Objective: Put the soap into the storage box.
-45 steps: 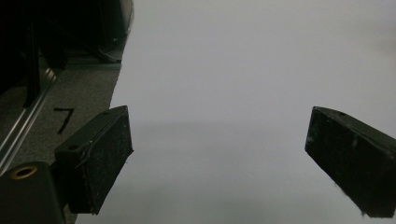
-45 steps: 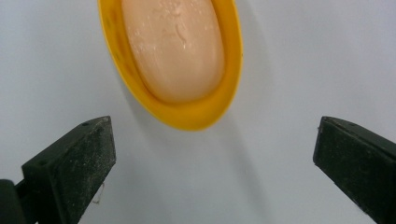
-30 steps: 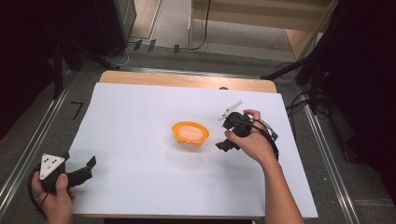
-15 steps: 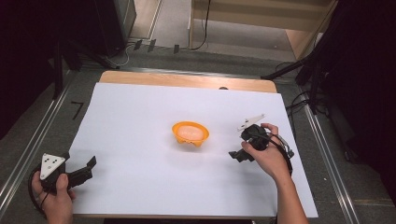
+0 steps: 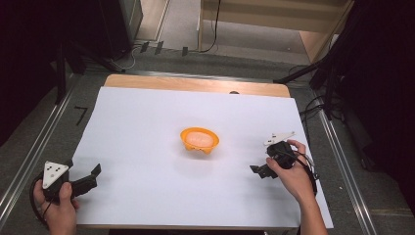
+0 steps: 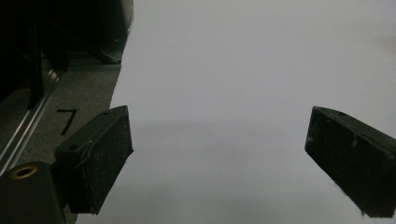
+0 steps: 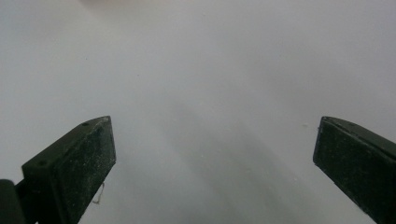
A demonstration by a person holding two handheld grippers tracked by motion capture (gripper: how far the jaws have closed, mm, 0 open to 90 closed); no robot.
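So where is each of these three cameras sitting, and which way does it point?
High view: above the person's side, looking forward and down on the white sheet, orange bowl, both hands and grippers.
Left gripper view: rides the left gripper, facing the sheet's left edge between open fingers.
Right gripper view: rides the right gripper, facing bare sheet.
All share the sheet.

Left hand-held gripper (image 5: 93,175) and right hand-held gripper (image 5: 258,170) both gape wide, low.
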